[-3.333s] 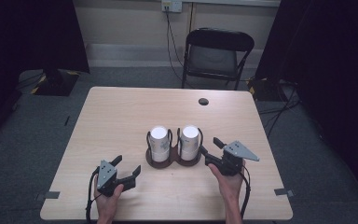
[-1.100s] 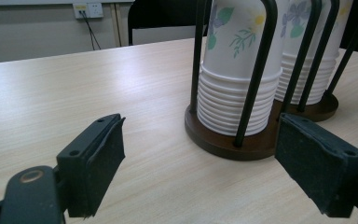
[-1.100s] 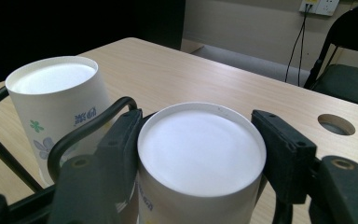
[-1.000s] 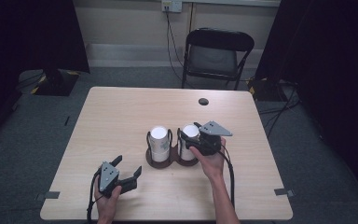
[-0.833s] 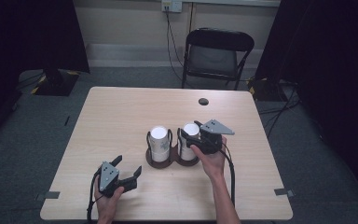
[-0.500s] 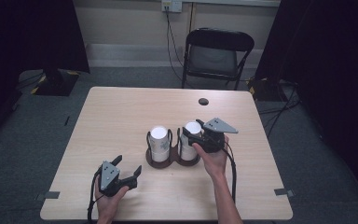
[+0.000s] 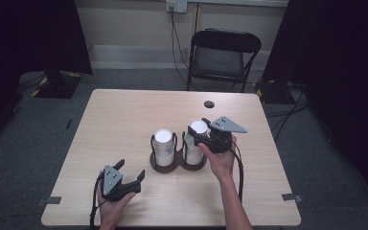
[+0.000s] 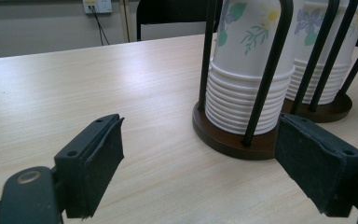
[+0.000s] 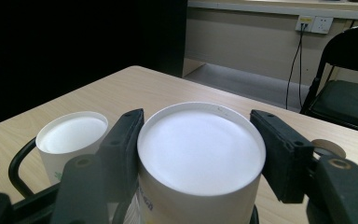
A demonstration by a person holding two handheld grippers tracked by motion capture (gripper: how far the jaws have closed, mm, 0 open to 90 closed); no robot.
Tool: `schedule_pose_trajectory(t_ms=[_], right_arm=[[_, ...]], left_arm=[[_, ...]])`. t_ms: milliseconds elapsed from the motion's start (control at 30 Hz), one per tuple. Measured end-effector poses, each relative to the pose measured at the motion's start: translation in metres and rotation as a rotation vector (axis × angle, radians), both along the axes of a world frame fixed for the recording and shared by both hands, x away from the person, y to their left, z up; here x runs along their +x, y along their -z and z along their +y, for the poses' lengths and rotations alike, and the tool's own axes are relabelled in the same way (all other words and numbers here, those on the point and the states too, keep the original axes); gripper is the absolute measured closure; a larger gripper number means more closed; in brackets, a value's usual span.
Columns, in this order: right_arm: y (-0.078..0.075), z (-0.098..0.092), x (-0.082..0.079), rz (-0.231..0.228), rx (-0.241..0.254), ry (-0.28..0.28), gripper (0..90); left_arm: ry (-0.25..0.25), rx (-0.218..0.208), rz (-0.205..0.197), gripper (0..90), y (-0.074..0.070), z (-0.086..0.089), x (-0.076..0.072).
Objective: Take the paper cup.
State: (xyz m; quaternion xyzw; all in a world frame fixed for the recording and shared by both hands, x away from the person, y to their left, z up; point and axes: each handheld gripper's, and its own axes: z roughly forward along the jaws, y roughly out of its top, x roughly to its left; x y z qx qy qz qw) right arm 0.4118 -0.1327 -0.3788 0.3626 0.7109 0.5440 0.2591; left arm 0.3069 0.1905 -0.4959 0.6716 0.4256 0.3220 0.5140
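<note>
Even overhead light keeps the counter (image 7: 124, 124) bright while the room's edges sink into near-black. Shadows are soft and short. In both gripper views the near fingers (image 8: 95, 158) look slightly soft, and the cup top between the right fingers glares pale.

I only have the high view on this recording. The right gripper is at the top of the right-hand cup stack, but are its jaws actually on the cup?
Observer: Yes. In the right gripper view the right gripper has both pads pressed against the sides of the top cup, just under its upturned base.
Operator: Is the left gripper holding anything?
Observer: No. The left gripper is open, nothing between its pads, aimed at the wooden base of the cup holder.
Operator: Are the cups plain white?
Observer: No. The left gripper view shows a floral print on the left stack.
</note>
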Motion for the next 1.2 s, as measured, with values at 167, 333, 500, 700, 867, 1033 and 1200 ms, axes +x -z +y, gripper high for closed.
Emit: schedule_pose_trajectory(t_ms=[167, 333, 500, 700, 867, 1033, 1200], right_arm=[[-0.005, 0.003, 0.000, -0.006, 0.003, -0.005, 37.3], [-0.009, 0.001, -0.001, 0.002, 0.008, 0.015, 37.4], [-0.011, -0.002, -0.002, 0.009, 0.025, 0.018, 37.5], [-0.016, 0.000, -0.003, -0.004, 0.023, 0.013, 37.4], [-0.015, 0.000, -0.004, -0.002, 0.043, 0.017, 37.4], [-0.018, 0.000, -0.005, -0.019, 0.044, 0.015, 37.4], [-0.020, -0.001, -0.007, -0.025, 0.049, 0.017, 37.4]], left_arm=[[0.001, -0.003, -0.001, 15.8, 0.000, 0.001, 0.000], [0.000, -0.018, -0.001, 15.8, 0.000, 0.002, 0.000], [0.000, -0.016, -0.001, 16.0, 0.000, 0.001, 0.000], [0.001, -0.042, 0.015, 16.0, 0.000, 0.004, 0.002], [0.004, -0.043, 0.015, 16.2, 0.000, 0.003, 0.002], [0.011, -0.056, 0.023, 18.1, 0.000, 0.004, 0.003], [0.012, -0.054, 0.027, 18.2, 0.000, 0.005, 0.003]])
